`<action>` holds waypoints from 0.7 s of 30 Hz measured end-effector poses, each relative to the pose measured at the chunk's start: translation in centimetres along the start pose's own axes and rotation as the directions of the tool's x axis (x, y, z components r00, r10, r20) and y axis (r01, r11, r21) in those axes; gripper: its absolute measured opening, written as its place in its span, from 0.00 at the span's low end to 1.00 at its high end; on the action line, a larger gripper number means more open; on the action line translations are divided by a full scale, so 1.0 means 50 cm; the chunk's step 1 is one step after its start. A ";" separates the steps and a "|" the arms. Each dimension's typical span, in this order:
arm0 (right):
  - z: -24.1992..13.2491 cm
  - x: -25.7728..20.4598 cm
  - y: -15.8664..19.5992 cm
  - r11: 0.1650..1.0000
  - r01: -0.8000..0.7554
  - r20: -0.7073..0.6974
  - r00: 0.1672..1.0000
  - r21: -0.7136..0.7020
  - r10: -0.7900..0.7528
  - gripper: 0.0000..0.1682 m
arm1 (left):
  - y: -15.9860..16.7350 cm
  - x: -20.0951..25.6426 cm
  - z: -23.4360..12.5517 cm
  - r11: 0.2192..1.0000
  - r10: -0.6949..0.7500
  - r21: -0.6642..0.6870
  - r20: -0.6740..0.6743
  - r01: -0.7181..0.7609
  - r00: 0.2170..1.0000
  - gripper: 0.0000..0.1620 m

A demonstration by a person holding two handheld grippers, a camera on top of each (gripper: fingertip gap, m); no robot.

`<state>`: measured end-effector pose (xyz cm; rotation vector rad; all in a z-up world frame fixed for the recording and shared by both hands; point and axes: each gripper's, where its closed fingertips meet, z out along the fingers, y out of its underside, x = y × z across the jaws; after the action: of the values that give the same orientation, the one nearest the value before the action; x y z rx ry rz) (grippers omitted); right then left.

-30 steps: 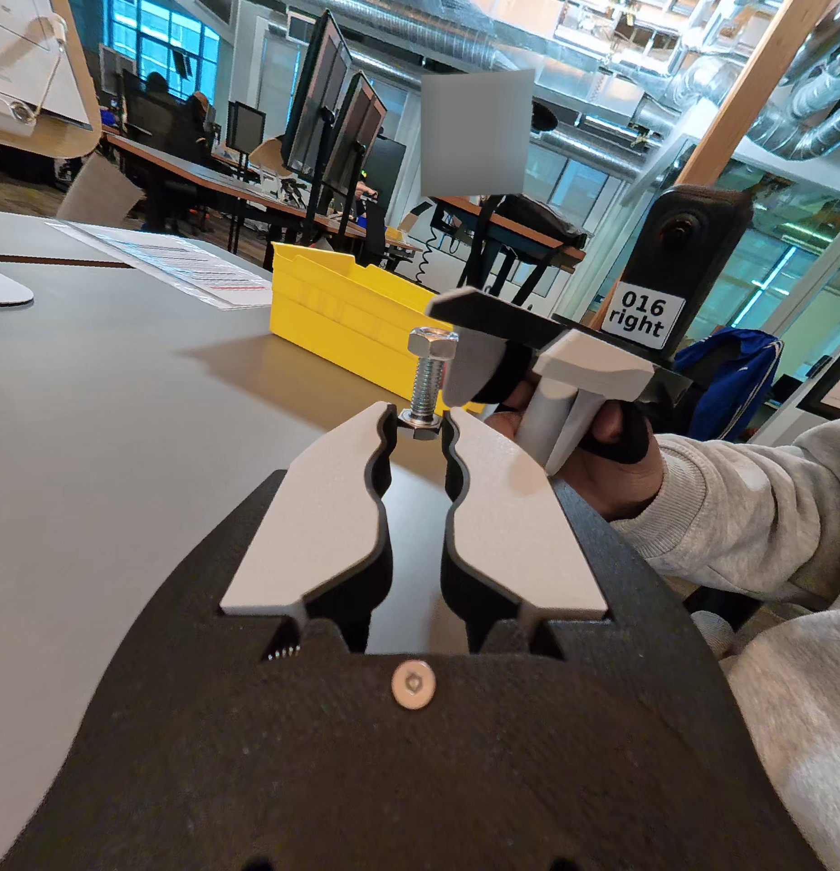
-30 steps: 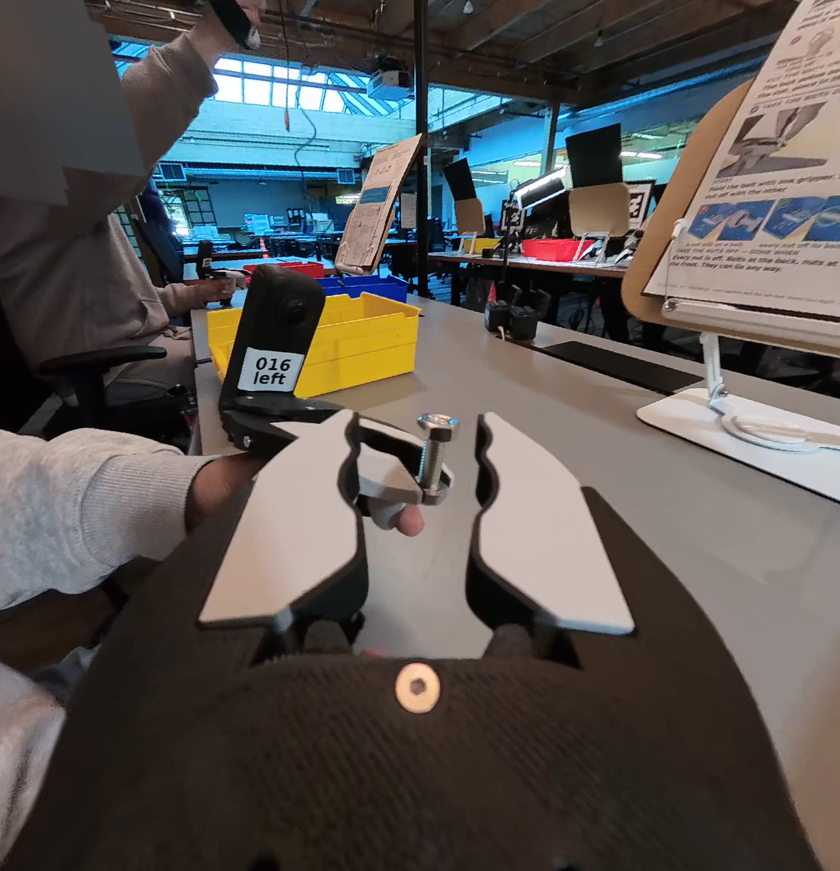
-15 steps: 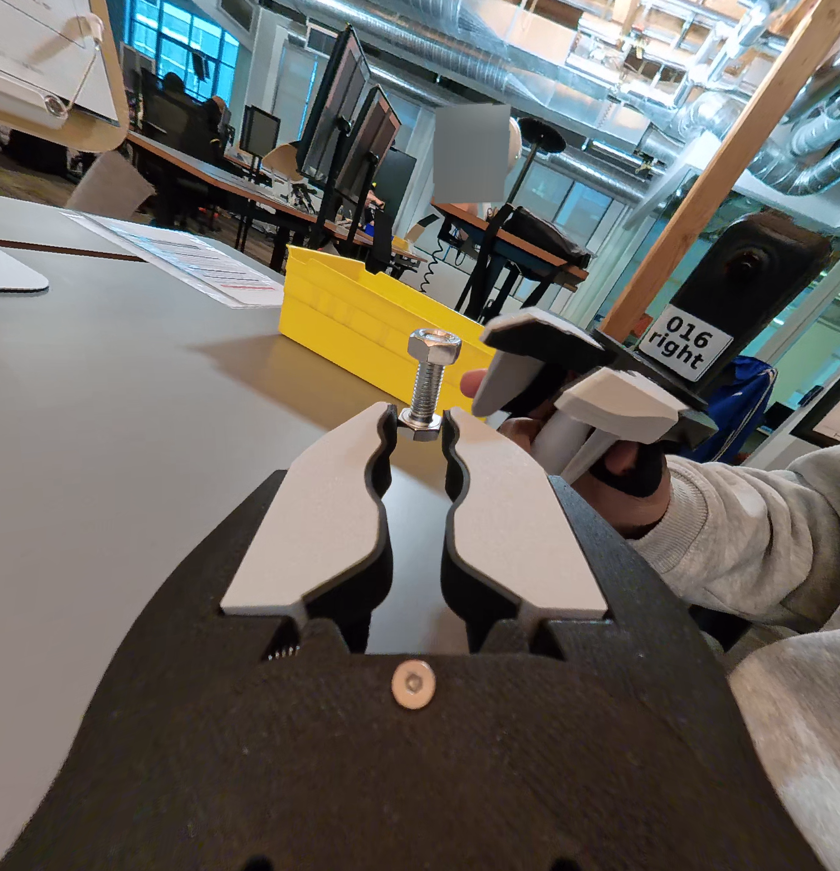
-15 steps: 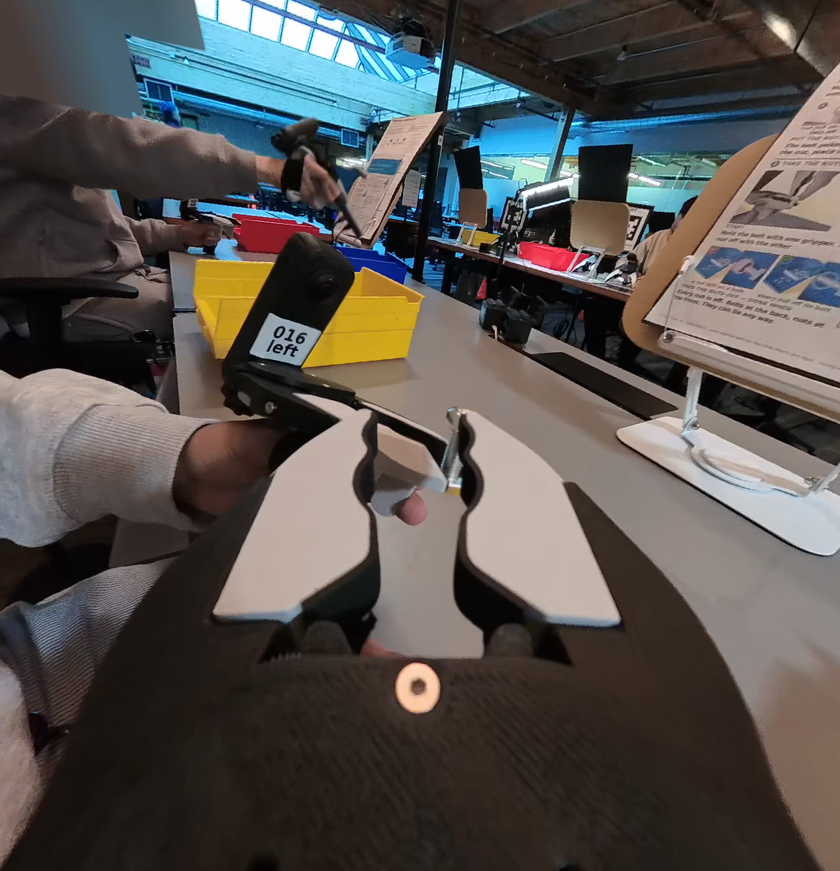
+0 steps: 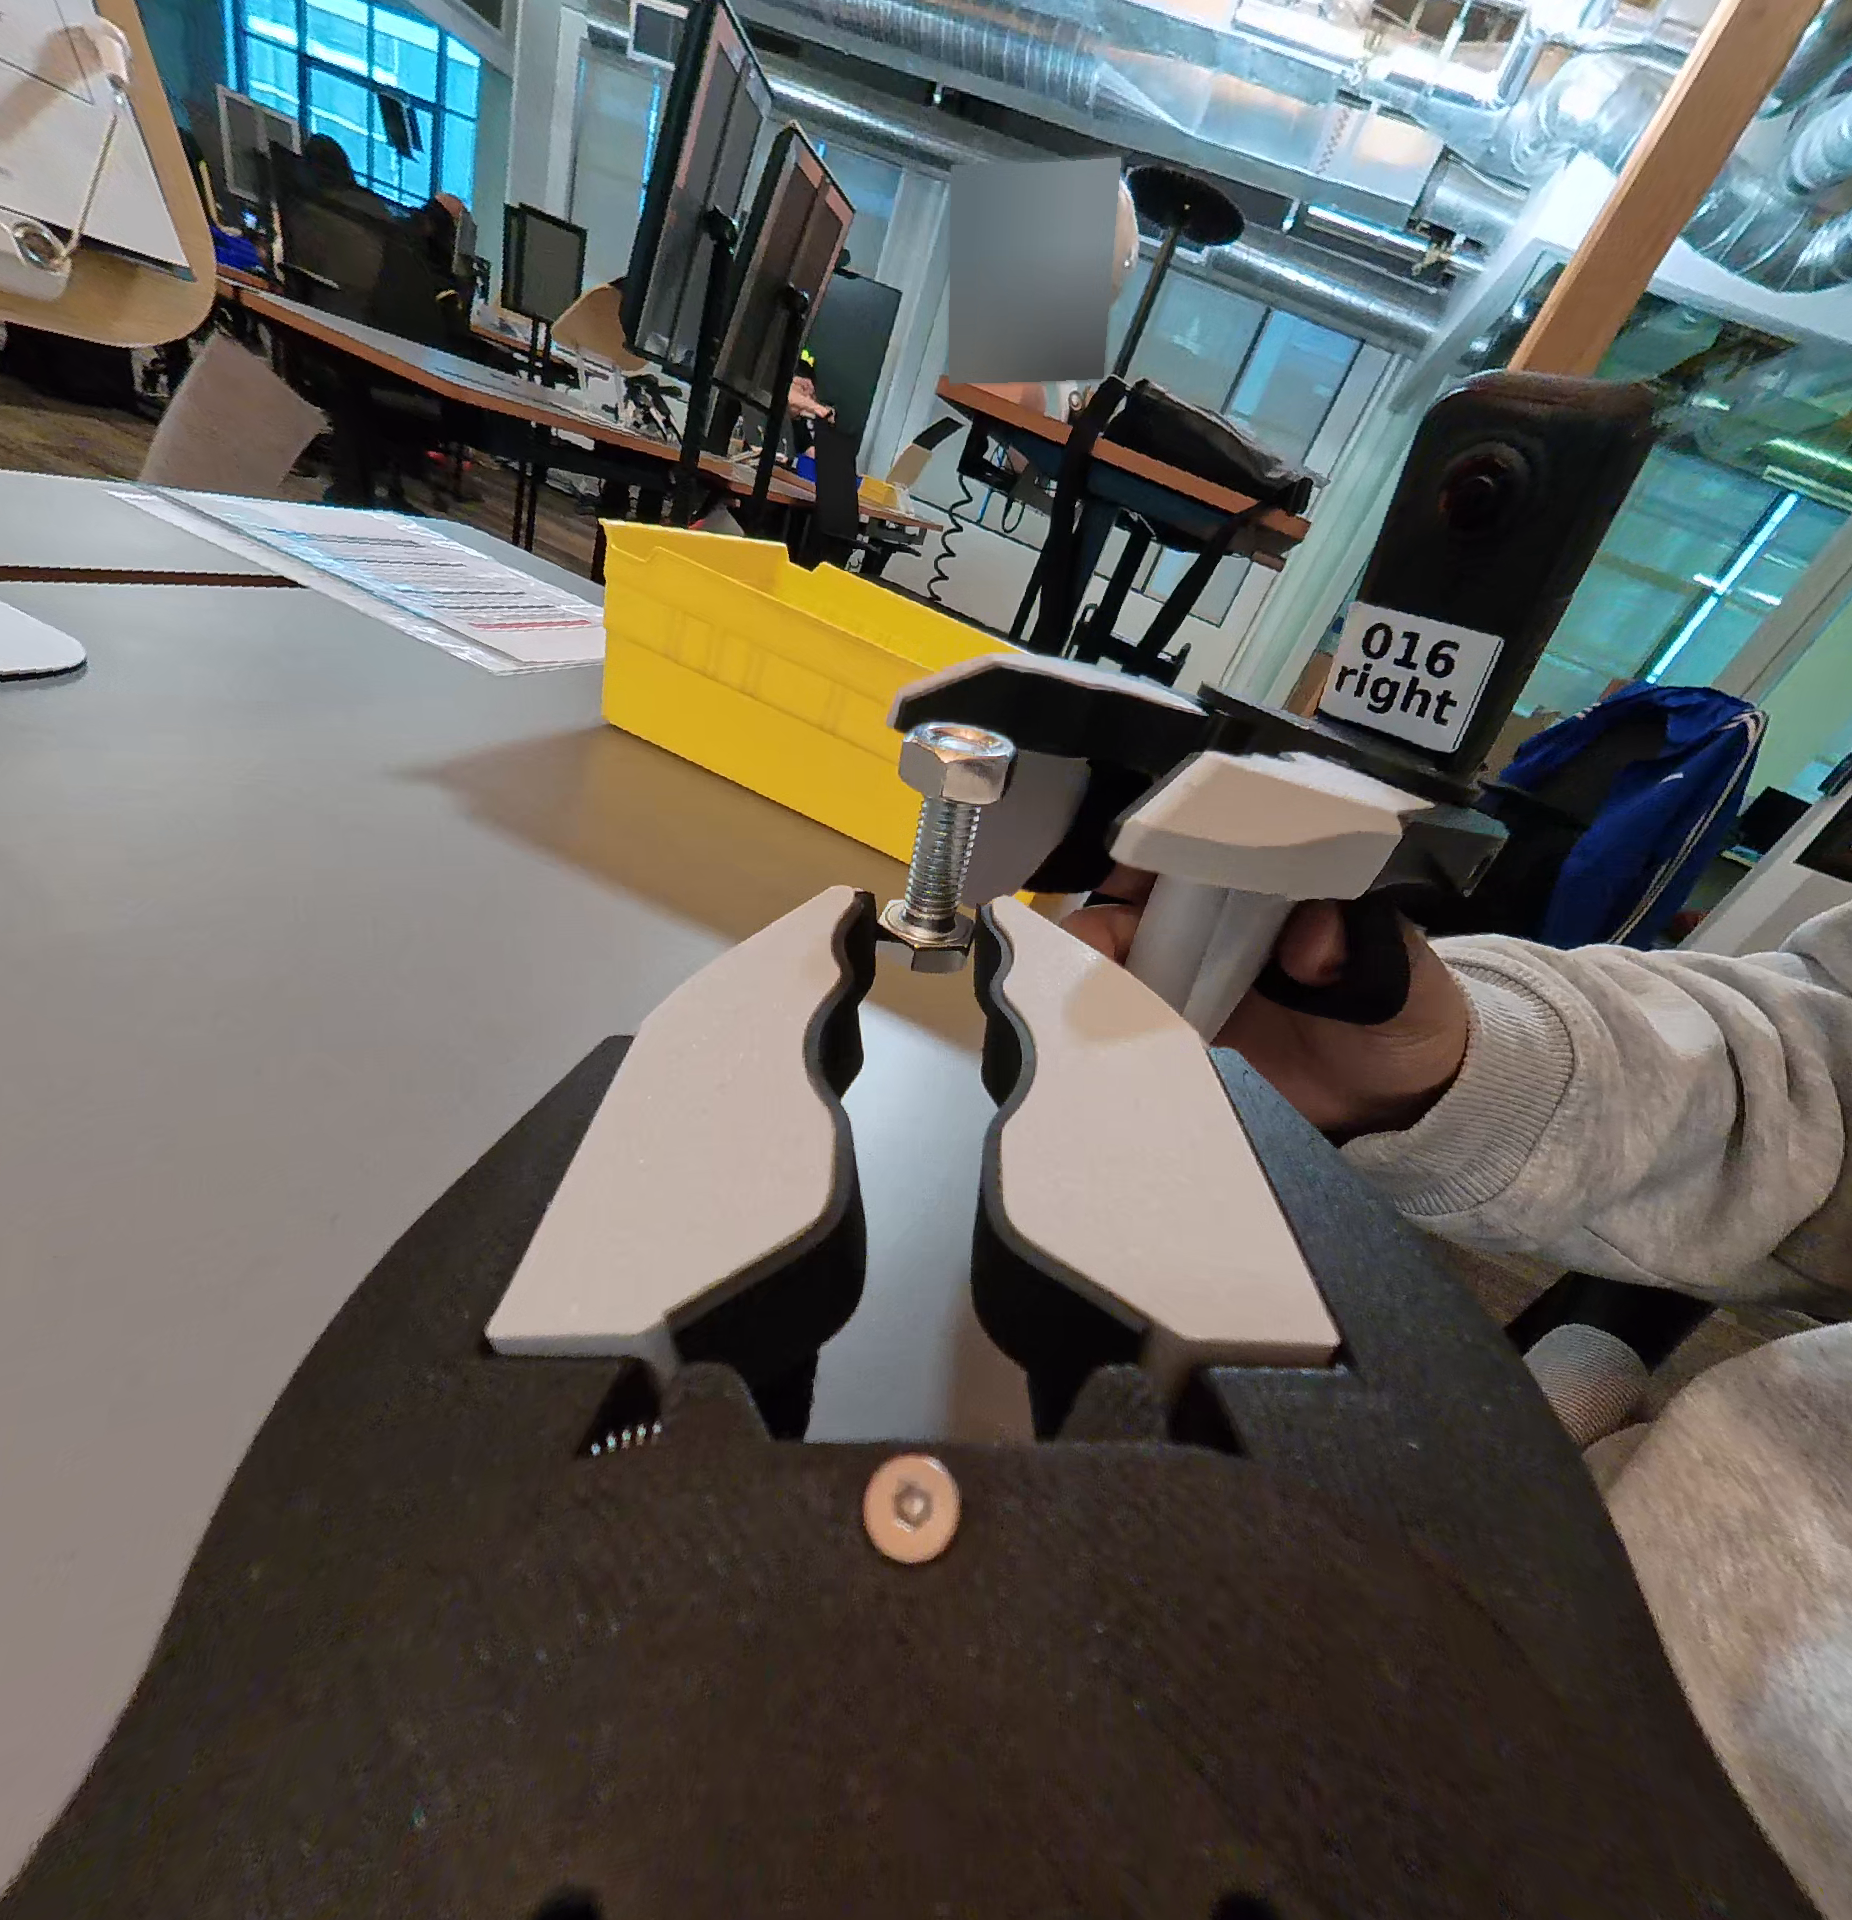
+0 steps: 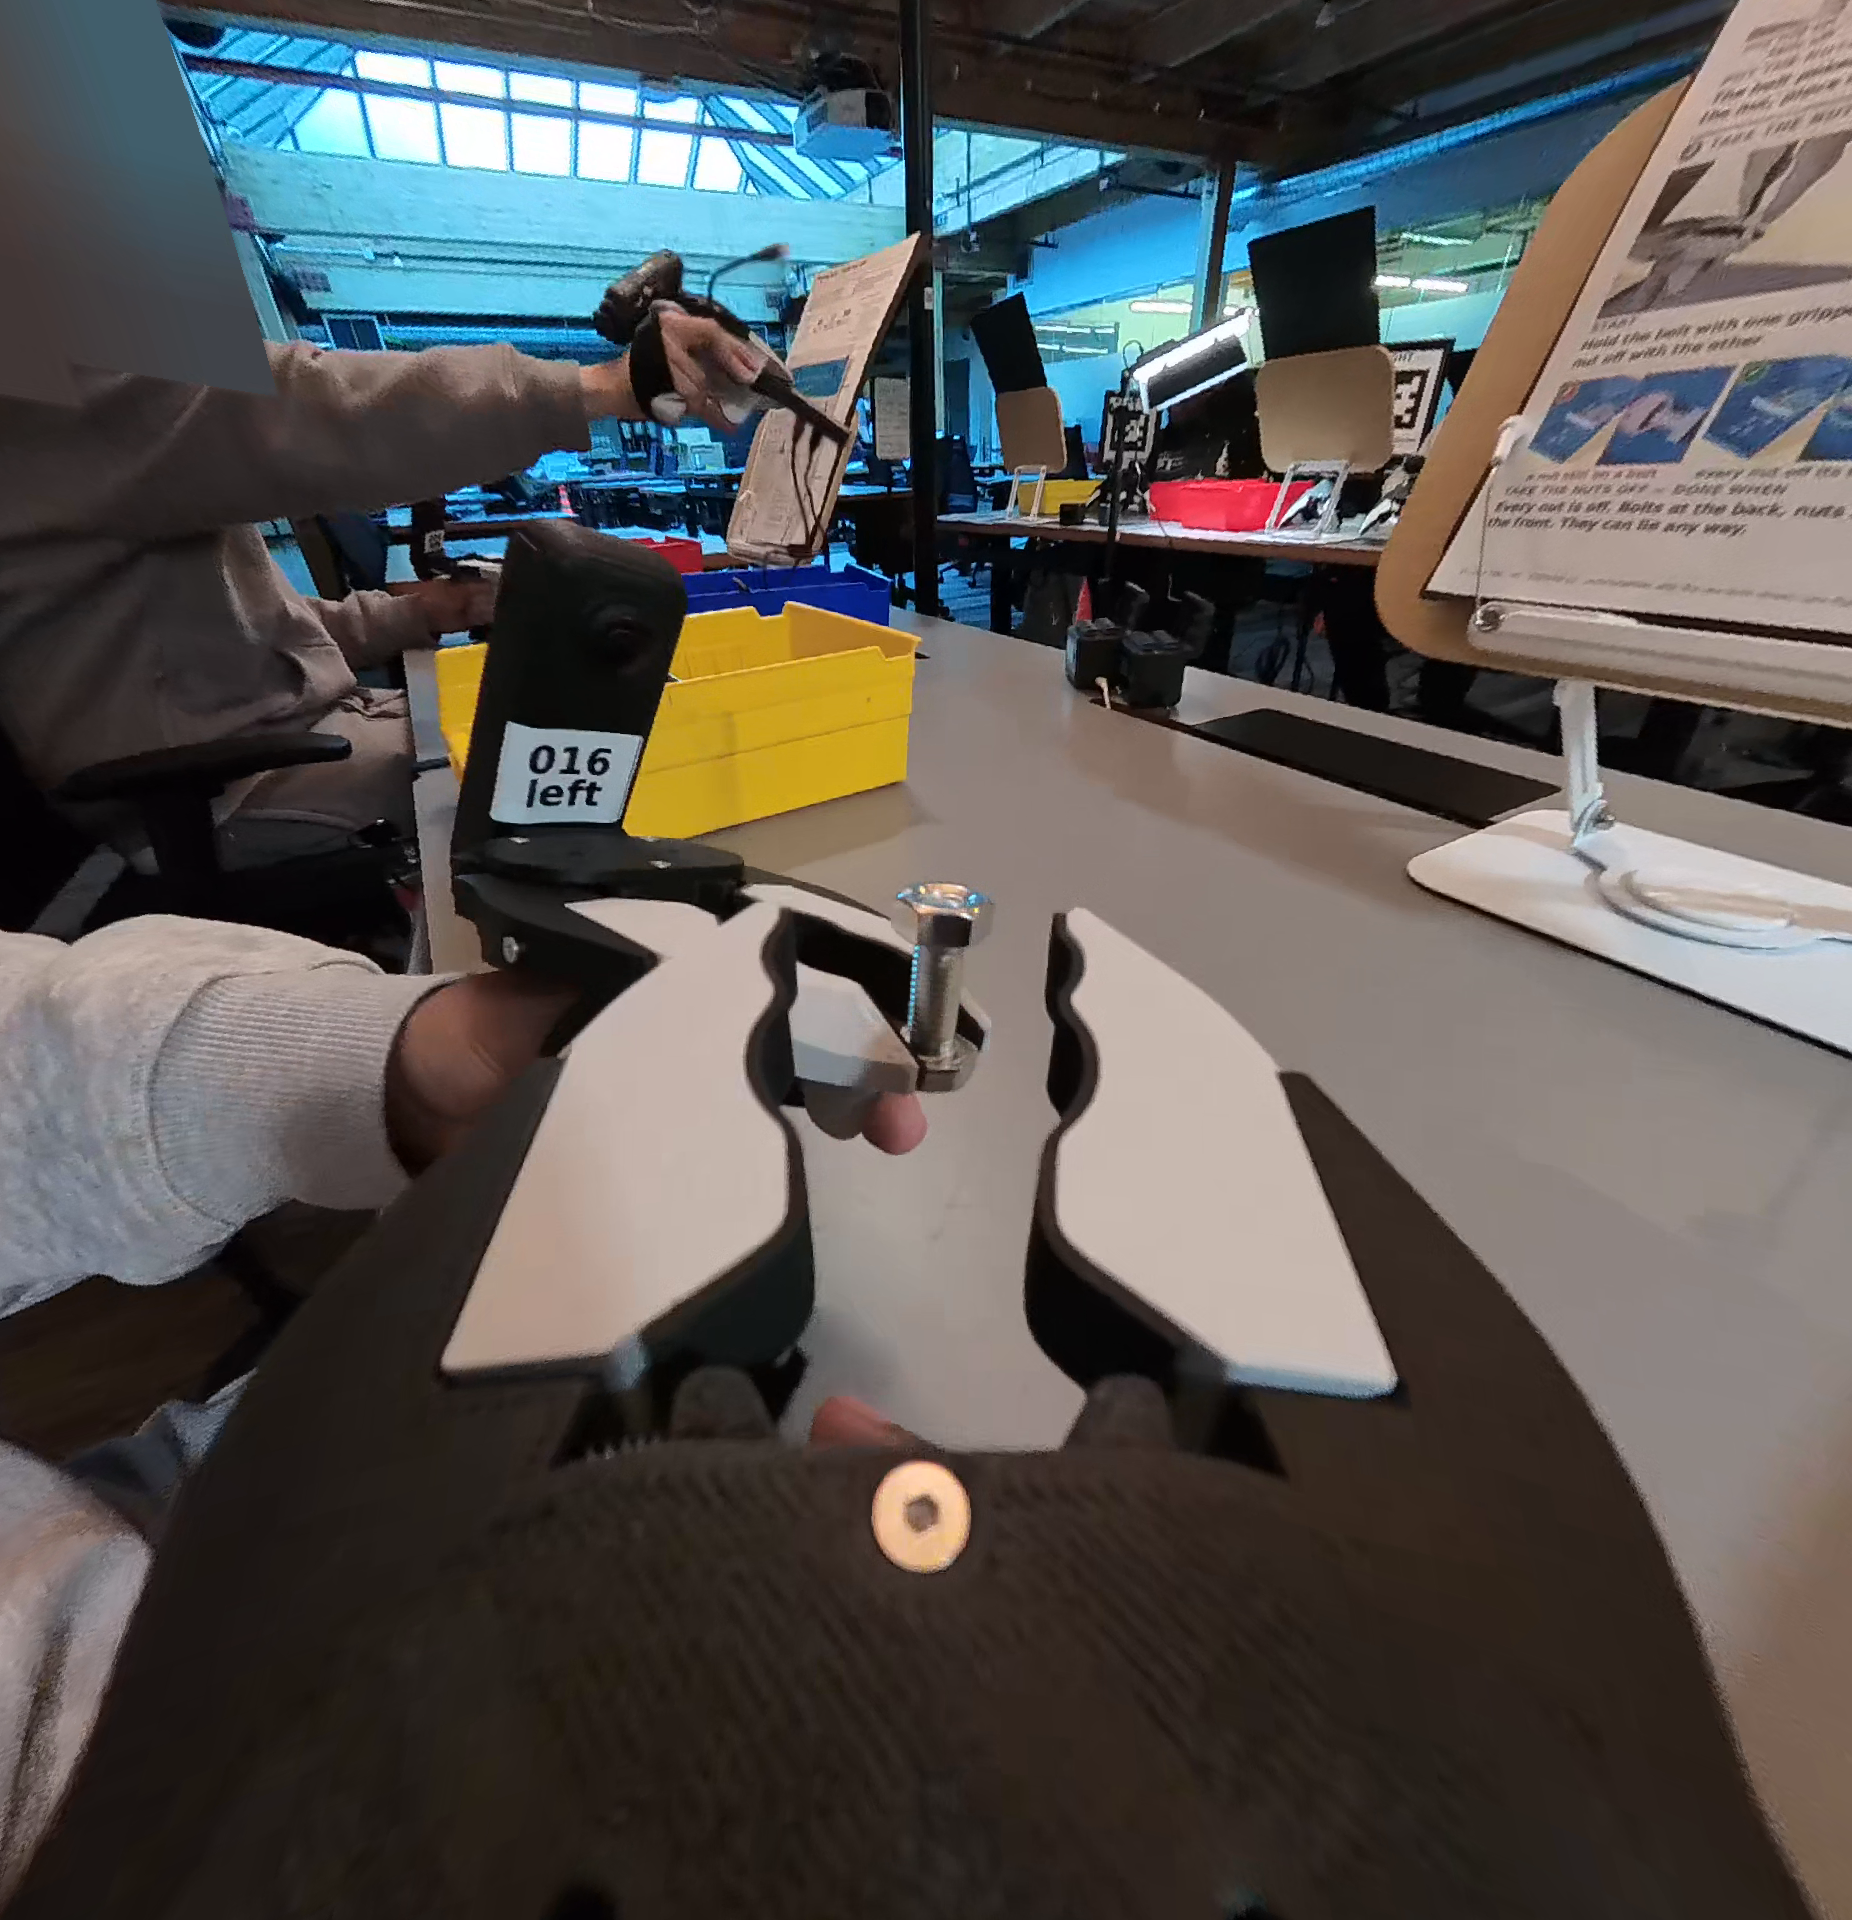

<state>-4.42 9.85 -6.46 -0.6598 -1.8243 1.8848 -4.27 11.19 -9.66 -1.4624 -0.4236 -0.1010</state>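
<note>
A steel bolt [image 5: 941, 852] stands upright, head up, with a hex nut [image 5: 927, 948] at its lower end. My left gripper [image 5: 924, 920] is shut on the nut and holds the bolt above the grey table [image 5: 278, 935]. My right gripper [image 6: 927, 935] is open, and the bolt head [image 6: 943, 906] sits between its fingertips without visible contact. In the left wrist view the right gripper [image 5: 1015, 790] comes in from the right at the level of the bolt head. In the right wrist view the left gripper [image 6: 901, 1060] comes in from the left under the bolt.
A yellow bin [image 6: 776, 707] stands on the table behind the grippers and also shows in the left wrist view [image 5: 756, 665]. A blue bin [image 6: 787, 592] is behind it. A document stand [image 6: 1628, 914] is at the right. Another person's arm [image 6: 382, 416] reaches over at the left. Only a small space, under 4 cm, lies between the two pairs of fingers.
The right gripper tilted, narrowed and drew beside the bolt half a second ago, then levelled and opened wider around the bolt head. The left gripper stayed shut on the nut.
</note>
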 end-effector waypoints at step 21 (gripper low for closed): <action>-0.007 -0.006 0.004 0.999 -0.044 0.043 0.998 -0.009 0.045 0.15 | 0.005 -0.016 -0.001 0.999 -0.024 -0.022 0.041 0.025 0.999 0.11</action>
<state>-3.99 9.96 -6.64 -0.6729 -1.8596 1.9353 -4.94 10.99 -10.17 -1.4837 -0.4749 -0.0954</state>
